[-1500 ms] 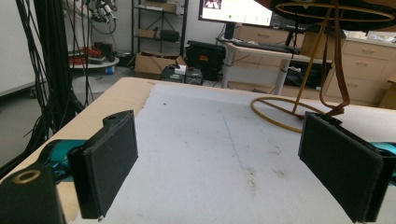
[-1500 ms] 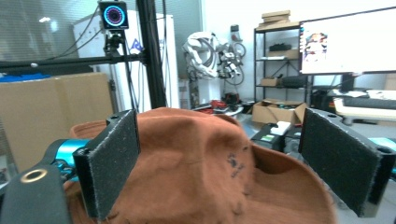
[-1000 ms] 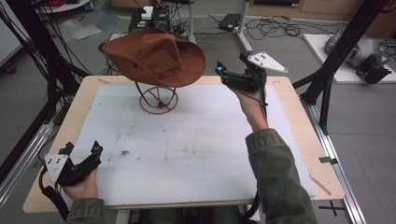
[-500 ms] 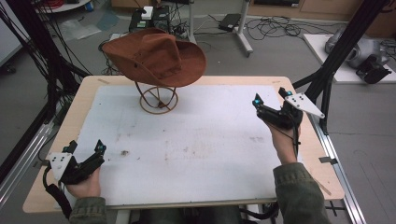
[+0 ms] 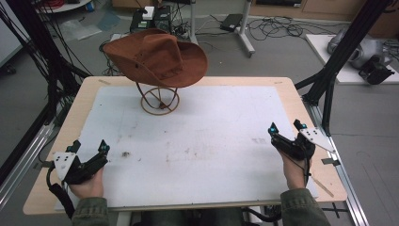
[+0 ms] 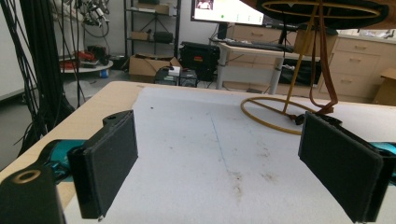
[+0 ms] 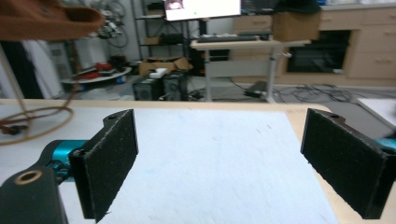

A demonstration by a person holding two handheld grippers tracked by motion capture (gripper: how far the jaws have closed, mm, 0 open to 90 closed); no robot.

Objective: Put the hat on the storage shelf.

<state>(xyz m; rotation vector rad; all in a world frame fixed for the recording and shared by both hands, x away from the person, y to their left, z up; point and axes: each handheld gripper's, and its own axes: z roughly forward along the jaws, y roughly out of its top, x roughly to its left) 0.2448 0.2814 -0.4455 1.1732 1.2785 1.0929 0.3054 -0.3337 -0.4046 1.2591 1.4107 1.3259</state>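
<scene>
A brown wide-brimmed hat [image 5: 157,59] sits on a wire stand [image 5: 160,100] in the upper left of the high view, at the far left part of the surface [image 5: 66,127]. The hat's long axis runs left to right across the frame, roughly along the far edge of the surface; its brim dips at the left end and its right end reaches out past the stand toward the middle. The crown faces up, tilted a little toward the left. The stand's round base ring rests on the white mat [image 5: 211,141] that covers most of the surface.

The left gripper [image 5: 87,149] is at the lower left of the high view, held in a hand [image 5: 88,184] near the close edge of the surface, well apart from the hat. Its jaws stand wide apart with nothing between them; in the left gripper view the stand's ring [image 6: 275,114] lies ahead at the upper right, with the underside of the hat's brim [image 6: 322,8] at the top edge.

The right gripper [image 5: 287,127] is at the lower right of the high view, near the right edge of the surface, also well apart from the hat. Its jaws are spread wide and empty, pointing away from the person toward the far side. In the right gripper view the hat [image 7: 46,21] shows at the upper left corner
</scene>
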